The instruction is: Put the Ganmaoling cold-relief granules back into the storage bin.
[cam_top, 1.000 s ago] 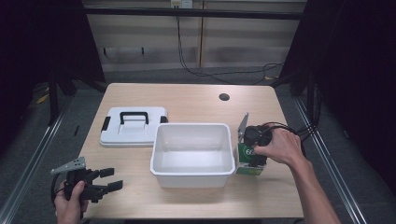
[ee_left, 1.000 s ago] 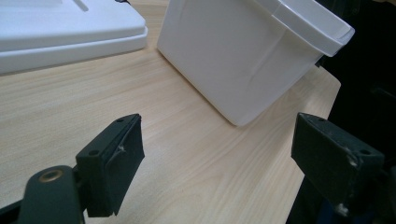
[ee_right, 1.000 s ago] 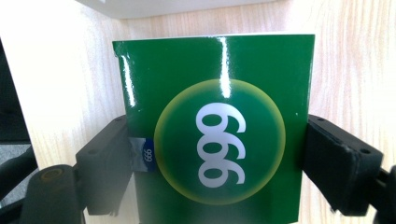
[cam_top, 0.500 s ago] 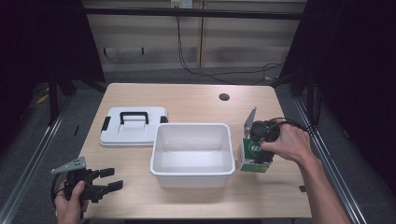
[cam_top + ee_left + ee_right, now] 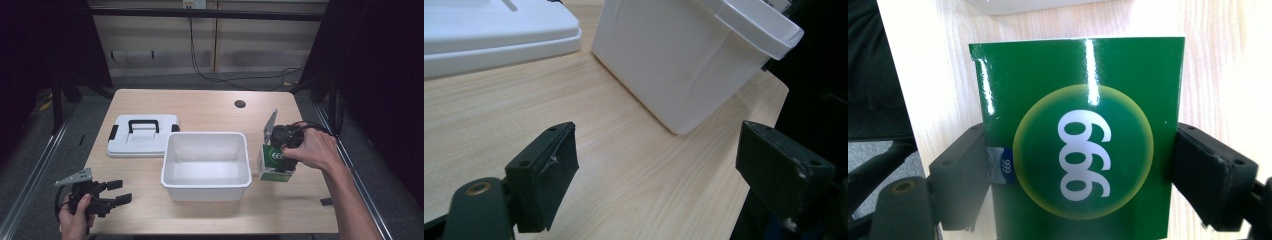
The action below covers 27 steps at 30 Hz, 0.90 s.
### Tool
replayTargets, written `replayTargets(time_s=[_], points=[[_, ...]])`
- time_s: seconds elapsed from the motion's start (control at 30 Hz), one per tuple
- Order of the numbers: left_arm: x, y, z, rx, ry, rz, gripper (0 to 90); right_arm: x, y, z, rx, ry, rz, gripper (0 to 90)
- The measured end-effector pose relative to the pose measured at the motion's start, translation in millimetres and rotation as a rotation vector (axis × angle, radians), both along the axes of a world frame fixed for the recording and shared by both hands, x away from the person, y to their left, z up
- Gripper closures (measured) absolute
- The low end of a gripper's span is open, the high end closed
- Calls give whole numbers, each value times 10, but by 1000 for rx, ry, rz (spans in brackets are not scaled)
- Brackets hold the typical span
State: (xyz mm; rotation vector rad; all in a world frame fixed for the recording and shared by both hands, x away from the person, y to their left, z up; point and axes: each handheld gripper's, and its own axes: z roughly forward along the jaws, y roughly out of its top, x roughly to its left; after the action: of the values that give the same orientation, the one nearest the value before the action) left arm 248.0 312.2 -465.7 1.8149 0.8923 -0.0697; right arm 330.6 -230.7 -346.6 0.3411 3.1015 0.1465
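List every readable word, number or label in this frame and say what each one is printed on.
"999" in large white digits: on the yellow-ringed circle of the glossy green cardboard box between the right gripper jaws; upside down in the right gripper view, so possibly "666".
"999", small white on a blue patch: same box, by its left edge.
White plastic bin, white lid with black handle, left gripper: no text visible.

A white bin (image 5: 206,165) stands mid-tabletop (image 5: 210,107), just beside the green box (image 5: 274,164) held in the right tool (image 5: 281,159), blocking passage leftward. A white lid (image 5: 142,135) lies by the bin's far-left corner. The far tabletop and the near-left corner, by the left tool (image 5: 117,192), are open.
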Motion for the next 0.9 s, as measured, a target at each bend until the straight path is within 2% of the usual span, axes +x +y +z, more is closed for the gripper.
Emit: replayTargets(time_s=[0.27,0.47,0.53,0.9], points=[[1,0,0,-1,0,0,170,-20,-13,83,-15,8,-5,162],[12,-2,-5,3,6,7,170,20,-13,122,-10,12,19,163],[14,-5,-7,3,6,7,170,19,-10,138,-18,16,8,163],[14,-4,-9,4,5,8,170,26,4,296,-19,-16,19,164]])
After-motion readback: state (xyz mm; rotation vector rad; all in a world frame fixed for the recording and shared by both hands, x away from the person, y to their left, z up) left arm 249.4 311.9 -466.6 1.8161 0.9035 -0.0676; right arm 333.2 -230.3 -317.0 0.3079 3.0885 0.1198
